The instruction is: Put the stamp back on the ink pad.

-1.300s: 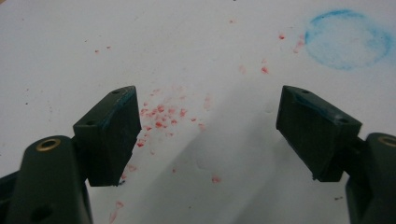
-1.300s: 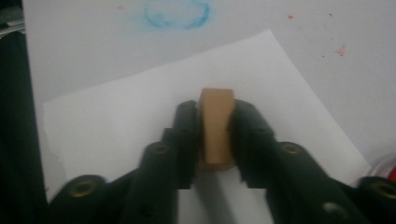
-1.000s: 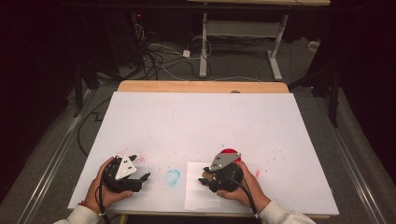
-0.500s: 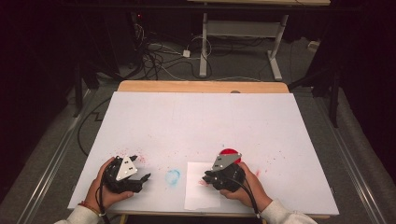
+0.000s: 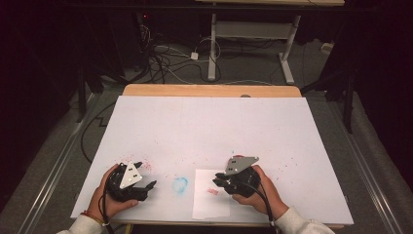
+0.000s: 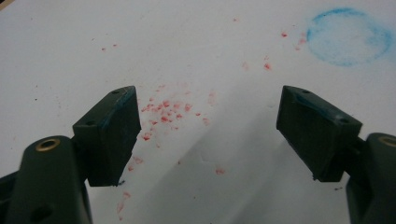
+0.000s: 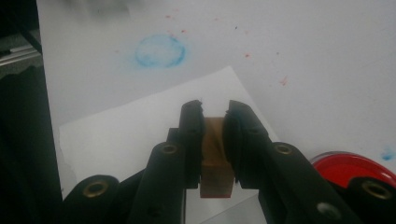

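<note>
- Over the sheet of paper near the table's front edge, the right gripper has its 2 jaws clenched on a small brown wooden block, probably a stamp, held between the pads with its long axis running along the jaws.
- Below the block lies the paper; a faint red mark already sits on the sheet, just left of the right gripper as the high view shows it.
- Judging from this, the coming move is a press or a lift of the stamp over the paper, and it turns on the block's lower face being square to the sheet; I cannot tell whether it touches the paper now.
- Beside the right gripper, at its right in its own view, sits a red round ink pad, near enough for a short swing back to it.
- Left gripper is released, its jaws wide apart and holding nothing, resting over bare white table speckled red, well apart from the paper.
- Between the 2 grippers lies a blue ring stain, just off the paper's left edge.
- Open room lies ahead across the table; the paper's near edge is close to the table's front edge, so little room is left that way.
</note>
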Available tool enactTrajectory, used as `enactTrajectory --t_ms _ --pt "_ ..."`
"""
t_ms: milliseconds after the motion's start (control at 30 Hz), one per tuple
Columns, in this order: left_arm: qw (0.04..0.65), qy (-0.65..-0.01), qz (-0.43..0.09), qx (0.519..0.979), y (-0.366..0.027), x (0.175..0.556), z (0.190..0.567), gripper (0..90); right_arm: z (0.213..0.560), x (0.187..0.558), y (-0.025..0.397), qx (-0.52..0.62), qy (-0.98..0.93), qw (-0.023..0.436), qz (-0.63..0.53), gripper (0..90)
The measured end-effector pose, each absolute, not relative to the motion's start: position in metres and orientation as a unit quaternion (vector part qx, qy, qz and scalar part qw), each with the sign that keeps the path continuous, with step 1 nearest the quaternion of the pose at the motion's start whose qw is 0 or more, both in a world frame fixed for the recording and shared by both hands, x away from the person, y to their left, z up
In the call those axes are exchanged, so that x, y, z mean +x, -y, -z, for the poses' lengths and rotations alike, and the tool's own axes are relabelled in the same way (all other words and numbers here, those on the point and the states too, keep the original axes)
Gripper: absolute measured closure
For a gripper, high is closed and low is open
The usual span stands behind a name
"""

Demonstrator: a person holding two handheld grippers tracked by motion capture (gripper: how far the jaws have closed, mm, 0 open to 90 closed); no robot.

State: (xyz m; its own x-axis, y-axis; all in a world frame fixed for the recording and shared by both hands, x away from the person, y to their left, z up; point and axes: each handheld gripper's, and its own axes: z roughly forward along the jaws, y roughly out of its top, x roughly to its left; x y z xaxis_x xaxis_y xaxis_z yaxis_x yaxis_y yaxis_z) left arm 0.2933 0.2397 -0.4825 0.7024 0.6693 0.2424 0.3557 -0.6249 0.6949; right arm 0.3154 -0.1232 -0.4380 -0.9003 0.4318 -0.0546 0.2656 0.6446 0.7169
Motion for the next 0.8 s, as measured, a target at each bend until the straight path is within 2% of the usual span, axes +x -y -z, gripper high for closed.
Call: enactTrajectory --t_ms 800 --pt "0.318 -0.302 -0.243 0.865 -0.242 0.293 0.485 20.9 0.405 0.328 0.156 0.227 -0.867 0.16 -0.413 76.2"
